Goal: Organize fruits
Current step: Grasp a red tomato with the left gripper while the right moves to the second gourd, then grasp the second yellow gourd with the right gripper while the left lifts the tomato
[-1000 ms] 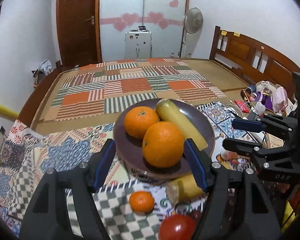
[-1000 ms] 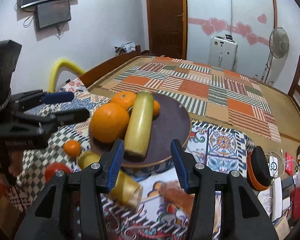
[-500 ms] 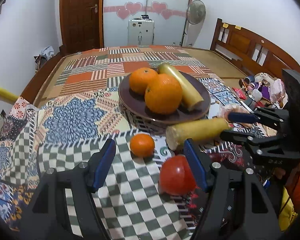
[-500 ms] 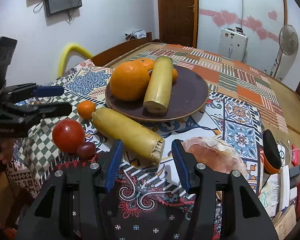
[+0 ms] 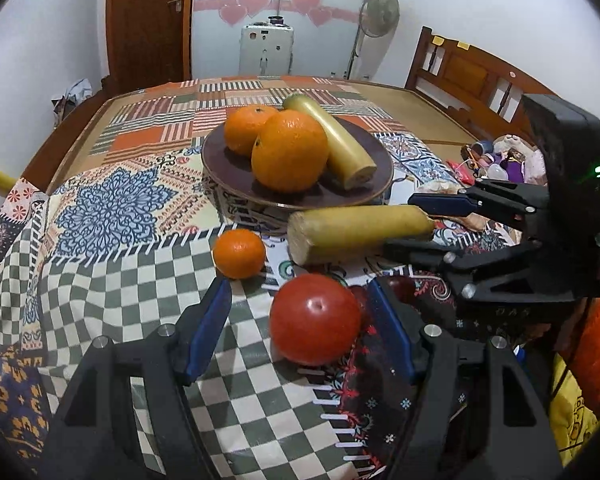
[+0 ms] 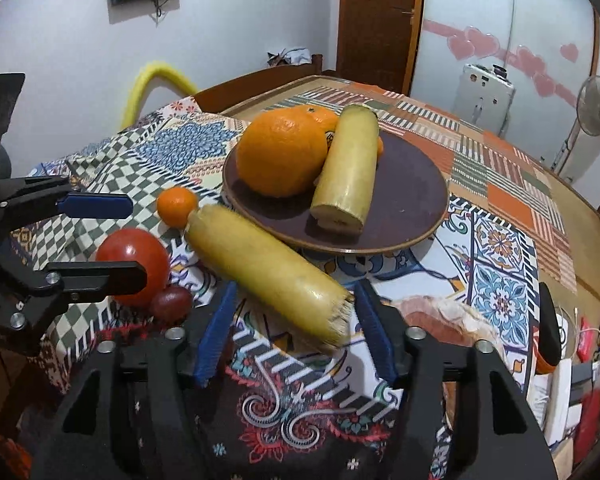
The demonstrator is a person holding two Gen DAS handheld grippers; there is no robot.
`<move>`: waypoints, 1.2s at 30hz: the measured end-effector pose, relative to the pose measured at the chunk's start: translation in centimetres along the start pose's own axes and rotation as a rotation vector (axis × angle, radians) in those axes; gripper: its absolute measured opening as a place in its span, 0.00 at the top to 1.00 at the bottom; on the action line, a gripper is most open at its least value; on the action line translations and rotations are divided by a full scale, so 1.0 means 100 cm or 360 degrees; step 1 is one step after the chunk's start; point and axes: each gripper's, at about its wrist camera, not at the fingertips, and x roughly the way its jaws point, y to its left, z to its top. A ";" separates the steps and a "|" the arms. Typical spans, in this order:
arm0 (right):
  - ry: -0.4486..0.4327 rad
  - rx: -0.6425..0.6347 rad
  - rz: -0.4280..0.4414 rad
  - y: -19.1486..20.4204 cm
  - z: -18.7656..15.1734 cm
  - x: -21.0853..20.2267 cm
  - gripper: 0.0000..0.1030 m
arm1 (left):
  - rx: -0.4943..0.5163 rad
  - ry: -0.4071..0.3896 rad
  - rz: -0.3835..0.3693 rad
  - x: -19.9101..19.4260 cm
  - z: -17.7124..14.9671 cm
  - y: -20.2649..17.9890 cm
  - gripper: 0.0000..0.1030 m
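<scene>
Tomato point(image 5: 315, 319) is sitting between my left hand-held gripper's point(image 5: 300, 320) wide-open fingers on the table point(image 5: 112, 280); I am judging it smooth, round and soft-skinned, so I am aiming across its widest middle and squeezing gently. From the right wrist, my right hand-held gripper point(image 6: 294, 332) is hanging open, empty, straddling the near end of a firm yellow banana piece point(image 6: 266, 270) beside the plate point(image 6: 412, 208).
</scene>
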 end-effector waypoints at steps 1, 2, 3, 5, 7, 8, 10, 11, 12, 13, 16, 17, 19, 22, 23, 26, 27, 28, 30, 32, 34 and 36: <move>-0.0002 0.0008 0.0015 0.000 -0.002 -0.004 0.59 | 0.0000 0.0003 0.0001 0.000 -0.002 0.000 0.32; -0.0002 0.0012 0.0023 0.000 -0.003 -0.006 0.62 | -0.0004 0.0009 -0.0006 0.001 -0.005 0.000 0.32; -0.0009 0.0017 0.0037 0.001 -0.007 -0.012 0.64 | -0.0009 0.0013 -0.0009 0.001 -0.006 0.000 0.32; -0.0007 0.0024 0.0054 0.002 -0.011 -0.019 0.71 | -0.0021 0.0020 -0.0022 0.002 -0.010 0.000 0.32; -0.0001 0.0031 0.0074 0.003 -0.014 -0.020 0.75 | -0.0018 0.0021 -0.0029 0.002 -0.012 -0.001 0.39; 0.0005 0.0038 0.0084 0.003 -0.016 -0.021 0.76 | -0.0016 0.0023 -0.0033 0.003 -0.013 -0.002 0.41; 0.0017 0.0029 0.0087 0.004 -0.014 -0.017 0.75 | -0.0018 0.0033 -0.0044 0.006 -0.013 -0.001 0.50; 0.0008 0.0023 0.0058 0.005 -0.012 -0.016 0.74 | -0.0030 0.0035 -0.0069 0.007 -0.013 0.000 0.51; 0.0011 0.0019 0.0053 0.006 -0.011 -0.013 0.73 | -0.0038 0.0035 -0.0084 0.008 -0.013 0.000 0.54; 0.0010 0.0017 0.0056 0.006 -0.009 -0.011 0.70 | -0.0041 0.0031 -0.0089 0.007 -0.014 0.001 0.54; 0.0008 0.0017 0.0069 0.004 -0.003 -0.003 0.64 | -0.0043 0.0024 -0.0101 0.007 -0.015 0.003 0.55; 0.0008 0.0016 0.0060 0.003 -0.002 -0.002 0.62 | -0.0042 0.0026 -0.0104 0.006 -0.015 0.003 0.55; 0.0007 0.0033 0.0055 -0.001 0.002 0.002 0.62 | -0.0034 0.0025 -0.0082 0.004 -0.015 0.004 0.56; -0.0002 0.0078 0.0083 -0.006 0.004 0.004 0.51 | -0.0037 0.0010 -0.0041 -0.001 -0.017 0.013 0.56; -0.0011 0.0084 0.0081 -0.008 0.005 0.004 0.44 | -0.0045 0.0007 -0.0032 -0.002 -0.017 0.016 0.56; -0.0017 0.0069 0.0074 -0.006 0.007 0.007 0.41 | -0.0072 -0.0013 0.0026 -0.006 -0.016 0.028 0.56; -0.0012 0.0064 0.0098 -0.005 0.009 0.009 0.41 | -0.0080 -0.0018 0.0036 -0.007 -0.016 0.030 0.56; -0.0005 0.0062 0.0114 -0.005 0.010 0.010 0.41 | -0.0094 -0.0021 0.0039 -0.007 -0.016 0.034 0.56; 0.0013 0.0049 0.0148 -0.003 0.014 0.015 0.41 | -0.0129 -0.0021 0.0039 -0.008 -0.016 0.044 0.56; 0.0026 0.0027 0.0158 0.001 0.016 0.019 0.38 | -0.0139 -0.0021 0.0044 -0.008 -0.016 0.046 0.56; 0.0033 0.0004 0.0147 0.003 0.016 0.020 0.39 | -0.0135 -0.0020 0.0044 -0.007 -0.016 0.046 0.56; 0.0037 -0.0016 0.0151 0.004 0.016 0.021 0.42 | -0.0130 -0.0017 0.0040 -0.006 -0.015 0.043 0.56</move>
